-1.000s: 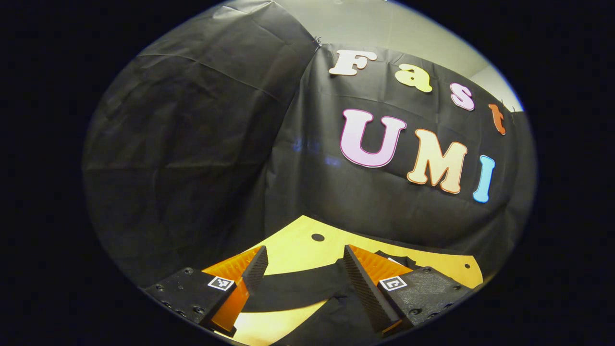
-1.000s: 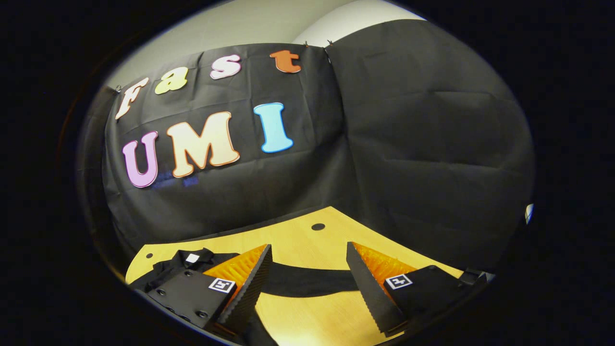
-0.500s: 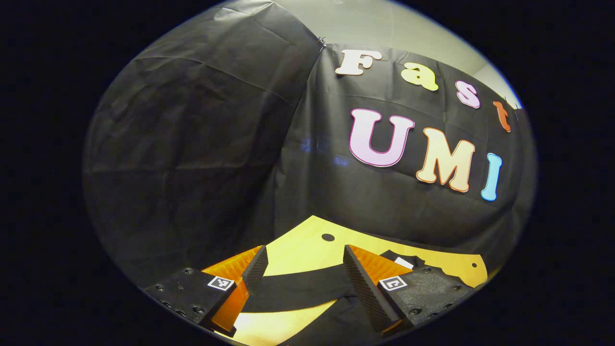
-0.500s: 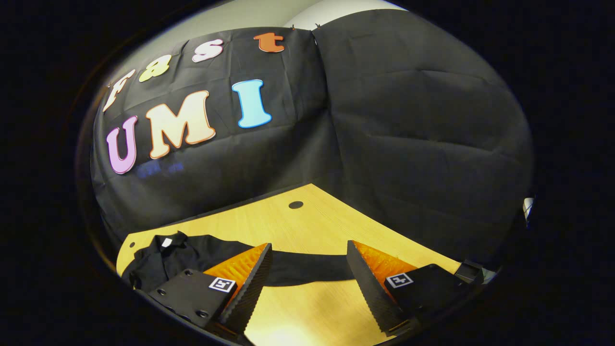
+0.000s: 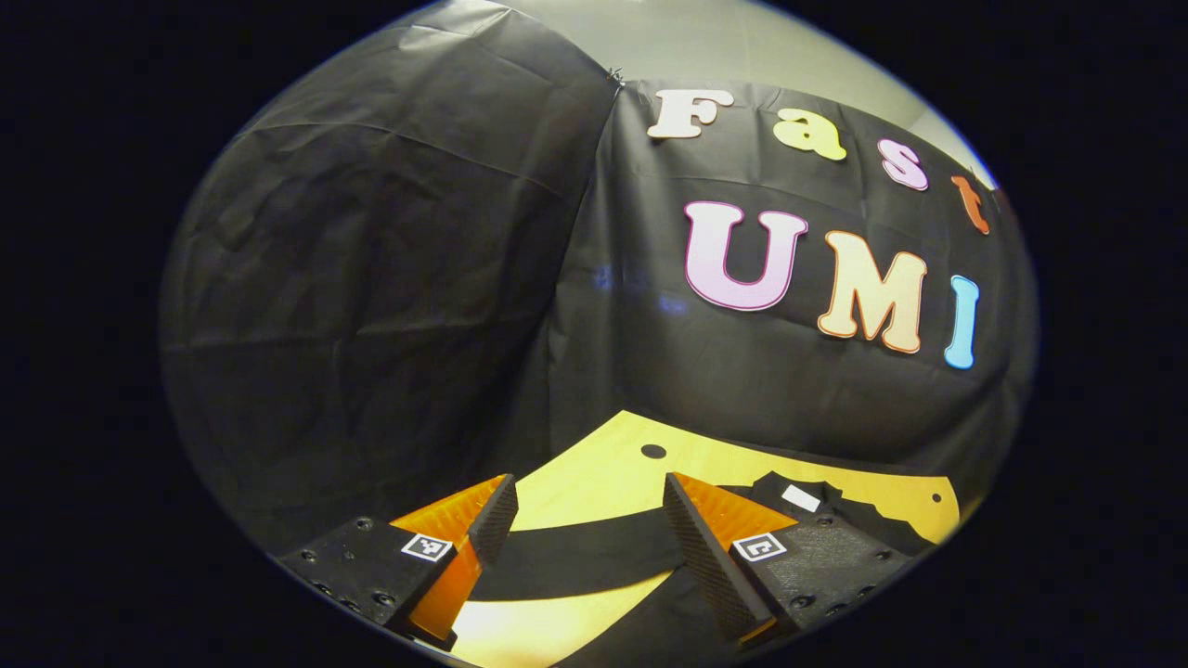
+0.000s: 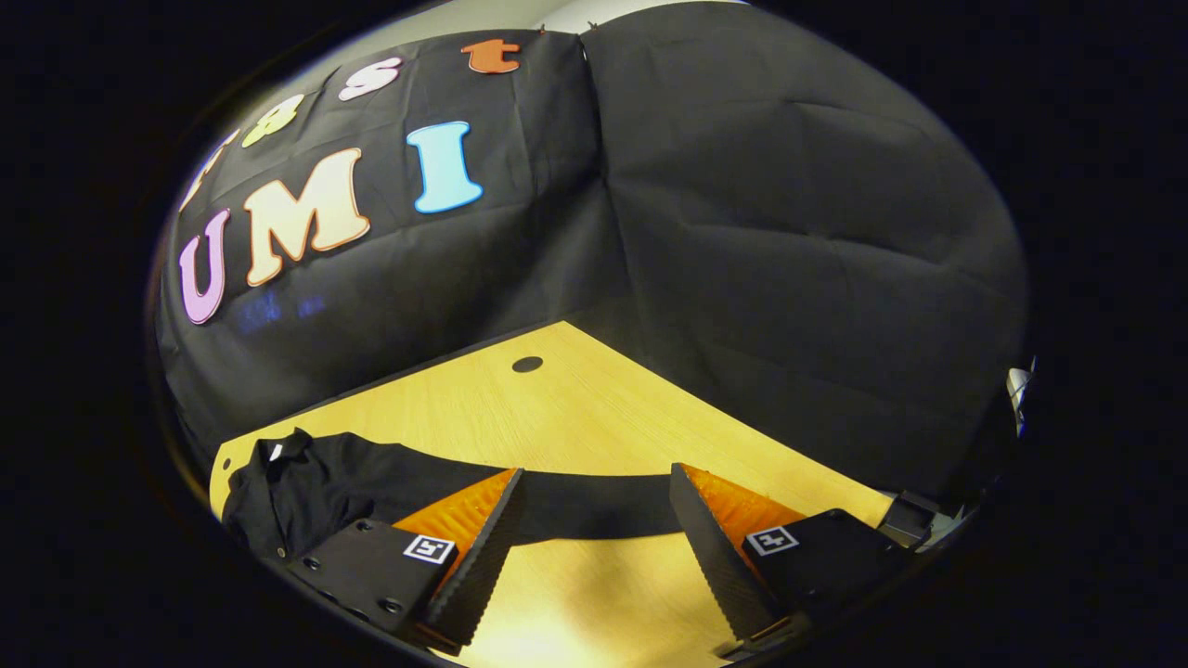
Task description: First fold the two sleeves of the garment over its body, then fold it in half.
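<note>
A black long-sleeved garment lies flat on the wooden table (image 5: pixel 603 464). In the left gripper view its collar (image 5: pixel 775 484) with a white tag sits at the right, and one sleeve (image 5: pixel 575 557) stretches across the gap between my fingers. My left gripper (image 5: pixel 588 480) is open just above that sleeve. In the right gripper view the collar and body (image 6: pixel 288 482) lie at the far left, and the other sleeve (image 6: pixel 594 506) runs across between the fingers. My right gripper (image 6: pixel 597 471) is open over it. Whether any finger touches the cloth I cannot tell.
The black booth wall (image 6: pixel 789 232) closes the table off at the back and sides. A round cable hole (image 6: pixel 527 364) marks the table's far corner, also visible as a hole (image 5: pixel 653 452) ahead of the left gripper. A small dark object (image 6: pixel 908 520) sits at the table's right edge.
The right gripper has tipped downward and come lower, so more of the table and garment shows. The left gripper has turned slightly, bringing the collar further into view. Both stay open.
</note>
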### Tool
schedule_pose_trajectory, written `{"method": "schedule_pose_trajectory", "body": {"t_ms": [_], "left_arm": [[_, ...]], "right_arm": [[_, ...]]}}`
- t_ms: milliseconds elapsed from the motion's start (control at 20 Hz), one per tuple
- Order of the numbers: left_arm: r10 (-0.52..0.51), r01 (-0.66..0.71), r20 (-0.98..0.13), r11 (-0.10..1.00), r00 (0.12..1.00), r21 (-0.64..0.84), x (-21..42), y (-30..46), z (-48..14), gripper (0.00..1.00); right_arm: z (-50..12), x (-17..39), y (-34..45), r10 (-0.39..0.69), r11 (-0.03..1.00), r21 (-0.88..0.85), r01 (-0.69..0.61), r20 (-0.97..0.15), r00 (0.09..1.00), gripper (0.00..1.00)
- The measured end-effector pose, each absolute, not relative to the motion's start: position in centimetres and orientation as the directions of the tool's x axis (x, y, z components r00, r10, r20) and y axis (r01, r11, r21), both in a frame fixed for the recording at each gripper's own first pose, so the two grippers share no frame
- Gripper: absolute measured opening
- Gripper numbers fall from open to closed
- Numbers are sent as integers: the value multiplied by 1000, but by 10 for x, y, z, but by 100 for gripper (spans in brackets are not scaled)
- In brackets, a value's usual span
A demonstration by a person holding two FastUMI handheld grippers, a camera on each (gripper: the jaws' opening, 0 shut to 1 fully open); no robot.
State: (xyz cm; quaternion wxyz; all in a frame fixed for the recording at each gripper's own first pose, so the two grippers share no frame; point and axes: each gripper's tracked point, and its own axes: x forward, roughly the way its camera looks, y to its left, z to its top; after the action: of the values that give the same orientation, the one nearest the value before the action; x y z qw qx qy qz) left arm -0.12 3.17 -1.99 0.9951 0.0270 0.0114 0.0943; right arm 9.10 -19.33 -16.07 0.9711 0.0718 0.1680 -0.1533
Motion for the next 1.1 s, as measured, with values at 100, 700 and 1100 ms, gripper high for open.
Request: {"method": "schedule_pose_trajectory", "body": {"t_ms": [100,700,1100], "left_arm": [[191,-190,-8,980,982,56,-1,29,-19,92],[202,-199,-30,976,979,87,0,20,-28,92],[202,-196,-47,974,978,111,0,14,-32,93]], "right_arm": [[-167,95,-198,-271,938,110,330,-364,891,93],[-208,114,-233,-303,918,79,389,-491,817,93],[-236,111,-233,-287,921,66,384,-554,782,94]]}}
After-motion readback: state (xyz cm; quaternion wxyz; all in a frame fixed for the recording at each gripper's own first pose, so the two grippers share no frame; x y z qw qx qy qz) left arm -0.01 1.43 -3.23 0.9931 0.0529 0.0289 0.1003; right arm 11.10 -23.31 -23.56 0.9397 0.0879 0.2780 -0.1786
